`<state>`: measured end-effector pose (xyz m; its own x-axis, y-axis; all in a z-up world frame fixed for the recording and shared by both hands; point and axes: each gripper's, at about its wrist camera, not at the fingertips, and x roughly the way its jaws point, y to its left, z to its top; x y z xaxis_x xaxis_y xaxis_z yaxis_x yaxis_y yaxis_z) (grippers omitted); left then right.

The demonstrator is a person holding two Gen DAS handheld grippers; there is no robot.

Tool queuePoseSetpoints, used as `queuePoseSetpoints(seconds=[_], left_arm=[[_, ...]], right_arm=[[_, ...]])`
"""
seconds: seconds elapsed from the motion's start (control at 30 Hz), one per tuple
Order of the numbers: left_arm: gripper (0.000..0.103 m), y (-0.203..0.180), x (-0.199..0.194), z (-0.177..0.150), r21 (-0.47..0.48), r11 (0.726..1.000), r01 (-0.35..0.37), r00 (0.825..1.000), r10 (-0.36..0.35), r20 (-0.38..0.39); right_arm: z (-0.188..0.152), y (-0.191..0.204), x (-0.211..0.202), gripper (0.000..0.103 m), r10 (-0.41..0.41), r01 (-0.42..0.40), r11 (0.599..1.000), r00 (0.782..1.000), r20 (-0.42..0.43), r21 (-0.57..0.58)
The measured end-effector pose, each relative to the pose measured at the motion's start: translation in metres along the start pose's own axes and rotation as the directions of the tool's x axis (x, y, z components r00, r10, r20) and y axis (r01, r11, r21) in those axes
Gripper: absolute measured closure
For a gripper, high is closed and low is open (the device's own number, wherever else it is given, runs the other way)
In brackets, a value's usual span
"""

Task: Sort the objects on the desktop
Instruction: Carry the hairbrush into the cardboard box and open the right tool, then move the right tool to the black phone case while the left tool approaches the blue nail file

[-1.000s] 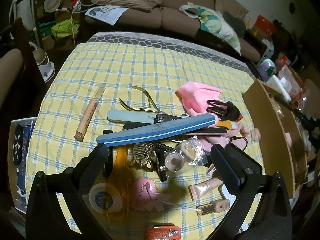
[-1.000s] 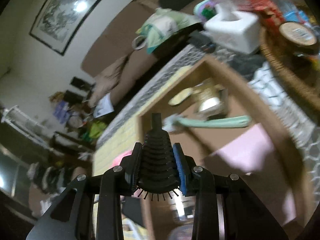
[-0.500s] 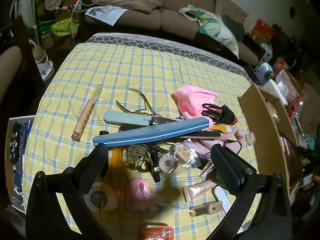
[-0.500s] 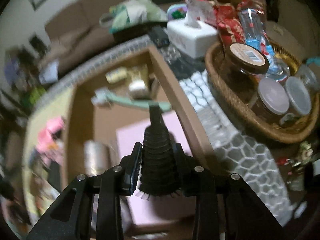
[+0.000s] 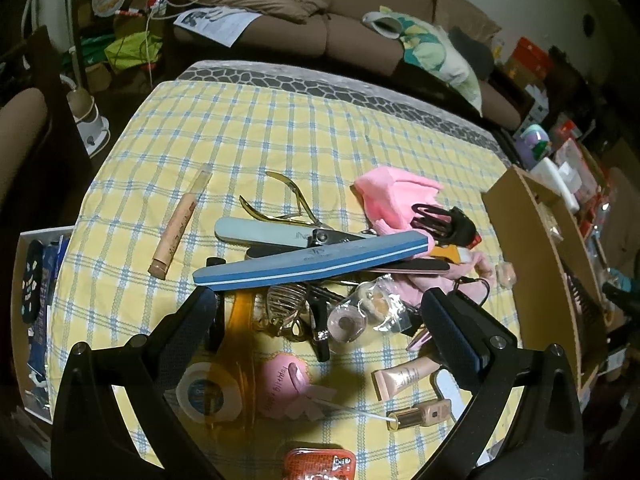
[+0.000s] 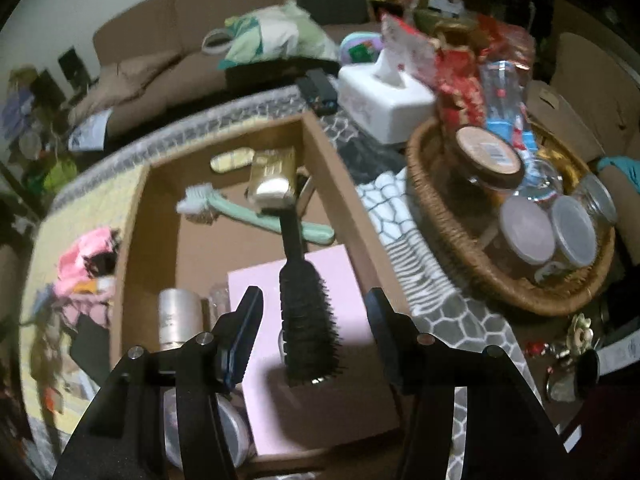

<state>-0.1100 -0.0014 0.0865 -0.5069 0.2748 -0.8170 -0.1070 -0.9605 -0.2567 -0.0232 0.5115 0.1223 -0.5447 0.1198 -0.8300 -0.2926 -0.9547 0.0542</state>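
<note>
My right gripper (image 6: 314, 308) is open over a cardboard box (image 6: 332, 168). A black round hairbrush (image 6: 306, 304) is free between its jaws, over a pink pad (image 6: 320, 384) in the box; whether it rests on the pad I cannot tell. My left gripper (image 5: 320, 312) is open and empty above a pile of small items on the yellow checked cloth (image 5: 280, 132): a blue nail file (image 5: 312, 260), gold nippers (image 5: 280, 208), a pink cloth (image 5: 396, 200), a black hair clip (image 5: 444, 220), a beige stick (image 5: 180, 224).
The box also holds a green toothbrush (image 6: 256, 216), a gold packet (image 6: 274, 178) and a silver can (image 6: 178, 320). A wicker basket of jars (image 6: 516, 216) and a white tissue box (image 6: 384, 96) stand right of it. The box's wall (image 5: 536, 264) shows at the cloth's right.
My right gripper swung over the box, then opened and let go of the black hairbrush. The left gripper stayed open and barely moved.
</note>
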Motion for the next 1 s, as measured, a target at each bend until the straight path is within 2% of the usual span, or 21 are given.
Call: queuePoseSetpoints(seconds=[0.1, 0.17, 0.3, 0.4, 0.47, 0.57, 0.67, 0.77, 0.83, 0.93, 1.0], left_arm=[[0.0, -0.004, 0.001, 0.0, 0.012, 1.0, -0.001, 1.0, 0.001, -0.005], [0.0, -0.005, 0.002, 0.0, 0.017, 1.0, -0.001, 1.0, 0.002, -0.006], [0.0, -0.006, 0.004, 0.0, 0.02, 1.0, -0.003, 1.0, 0.003, -0.011], [0.0, -0.004, 0.005, 0.001, 0.02, 1.0, -0.007, 1.0, 0.007, -0.011], [0.0, -0.003, 0.004, 0.002, 0.026, 0.999, -0.019, 1.0, 0.019, -0.005], [0.0, 0.001, 0.002, 0.004, 0.062, 0.995, -0.084, 0.996, 0.083, 0.017], [0.0, 0.005, 0.003, 0.004, 0.097, 0.987, -0.126, 0.992, 0.124, 0.028], [0.0, 0.005, 0.01, 0.002, 0.139, 0.981, -0.138, 0.99, 0.135, 0.029], [0.0, -0.001, 0.017, 0.001, 0.195, 0.966, -0.171, 0.985, 0.167, 0.041], [0.004, -0.012, 0.028, -0.002, 0.289, 0.931, -0.223, 0.975, 0.214, 0.064], [0.006, -0.02, 0.034, -0.004, 0.33, 0.916, -0.23, 0.973, 0.219, 0.07]], right_arm=[[-0.001, 0.011, 0.023, 0.052, -0.023, 0.021, 0.998, 0.999, -0.039, -0.052], [-0.002, 0.014, 0.034, 0.068, -0.062, 0.057, 0.995, 0.996, -0.057, -0.083], [-0.006, 0.01, 0.046, 0.07, -0.045, 0.038, 0.997, 0.993, -0.105, -0.066], [-0.005, 0.006, 0.041, 0.065, -0.019, 0.015, 0.999, 0.995, -0.095, -0.034], [-0.004, 0.007, 0.032, 0.047, -0.018, 0.017, 1.0, 0.997, -0.073, -0.015], [0.0, 0.018, 0.012, 0.047, -0.003, 0.003, 1.0, 1.0, -0.008, -0.017], [0.006, 0.043, -0.016, 0.047, 0.092, -0.09, 0.996, 0.994, 0.064, -0.027], [0.006, 0.074, -0.033, 0.045, 0.223, -0.219, 0.974, 0.971, 0.086, -0.05], [0.003, 0.103, -0.039, 0.044, 0.305, -0.298, 0.95, 0.95, 0.073, -0.092], [-0.004, 0.145, -0.038, 0.044, 0.365, -0.355, 0.922, 0.93, 0.038, -0.155], [-0.01, 0.173, -0.034, 0.044, 0.39, -0.381, 0.904, 0.921, 0.005, -0.195]])
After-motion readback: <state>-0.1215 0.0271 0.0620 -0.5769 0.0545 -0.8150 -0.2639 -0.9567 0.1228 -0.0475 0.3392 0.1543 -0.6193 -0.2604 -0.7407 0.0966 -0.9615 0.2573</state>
